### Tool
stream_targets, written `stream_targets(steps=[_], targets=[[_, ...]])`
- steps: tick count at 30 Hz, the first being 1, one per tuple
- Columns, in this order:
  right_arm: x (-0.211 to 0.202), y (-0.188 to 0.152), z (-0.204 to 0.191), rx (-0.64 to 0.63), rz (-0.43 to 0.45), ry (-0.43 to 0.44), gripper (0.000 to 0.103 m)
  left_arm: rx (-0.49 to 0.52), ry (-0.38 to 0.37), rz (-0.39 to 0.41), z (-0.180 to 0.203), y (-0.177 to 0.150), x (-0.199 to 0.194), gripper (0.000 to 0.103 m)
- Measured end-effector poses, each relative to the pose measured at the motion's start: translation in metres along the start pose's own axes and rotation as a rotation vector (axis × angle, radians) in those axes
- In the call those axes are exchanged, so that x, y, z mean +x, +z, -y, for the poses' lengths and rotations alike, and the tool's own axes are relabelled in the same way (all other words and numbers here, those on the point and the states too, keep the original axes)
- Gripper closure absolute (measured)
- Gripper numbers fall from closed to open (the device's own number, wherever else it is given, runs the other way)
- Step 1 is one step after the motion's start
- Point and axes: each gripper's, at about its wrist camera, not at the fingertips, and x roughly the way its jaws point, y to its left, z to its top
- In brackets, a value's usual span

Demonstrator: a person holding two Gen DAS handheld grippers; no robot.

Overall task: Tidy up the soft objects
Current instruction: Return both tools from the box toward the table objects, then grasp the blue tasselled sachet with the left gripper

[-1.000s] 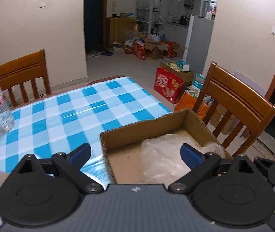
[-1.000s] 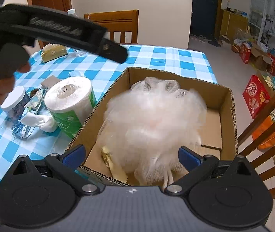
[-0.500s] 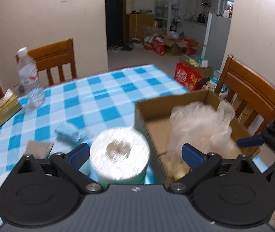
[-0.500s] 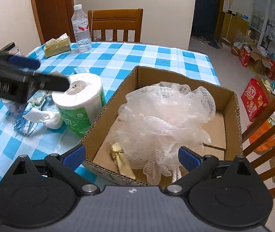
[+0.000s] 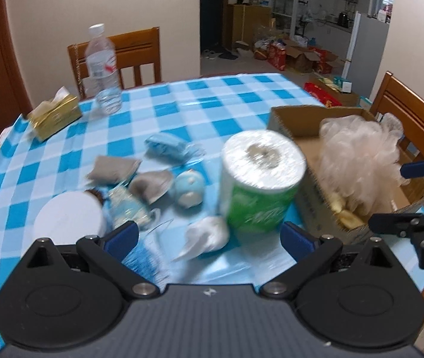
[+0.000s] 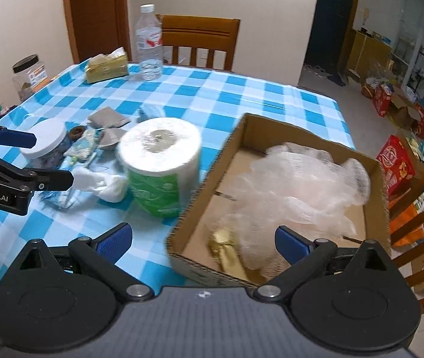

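A white mesh bath pouf [image 5: 358, 161] [image 6: 298, 185] lies in the cardboard box [image 5: 295, 116] [image 6: 212, 164] beside a gold packet [image 6: 227, 250]. Left of the box stands a green-wrapped toilet paper roll [image 5: 259, 179] [image 6: 158, 164]. A white cloth [image 5: 206, 235] [image 6: 104, 183], a blue plush toy [image 5: 189, 188], grey pouches [image 5: 112, 170] [image 6: 107, 117] and a blue cloth [image 5: 165, 146] lie around it. My left gripper [image 5: 209, 237] is open above the white cloth. My right gripper [image 6: 203, 240] is open over the box's near left corner.
A white-lidded jar [image 5: 68, 220] [image 6: 43, 137] sits at the near left of the checked table. A water bottle [image 5: 103, 68] [image 6: 149, 44] and a gold tissue pack [image 5: 53, 116] [image 6: 106, 67] stand at the far side. Wooden chairs [image 5: 412, 119] [image 6: 200, 41] flank the table.
The left gripper has swung left from the box to the loose items by the toilet roll. The right gripper has drawn back and left; the pouf now rests in the box.
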Motion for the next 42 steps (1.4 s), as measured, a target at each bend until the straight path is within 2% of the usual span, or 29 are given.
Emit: stream_targets(steps=[11,22,33,42], targets=[[0.017,0.004,-0.066,-0.046,-0.027,0.041,0.000,-0.038,0.030,-0.047,-0.054,-0.030,-0.008,0.002],[0.044,0.008,-0.118,-0.125,-0.063,0.050,0.000,-0.058,0.022,-0.100,-0.090,-0.052,0.010,0.002],[0.065,-0.002,-0.123,-0.186,-0.123,0.075,0.000,-0.100,0.015,-0.131,-0.090,-0.065,0.045,0.002],[0.070,-0.007,-0.115,-0.272,-0.129,0.117,0.000,-0.182,0.085,-0.143,-0.072,-0.070,0.073,0.004]])
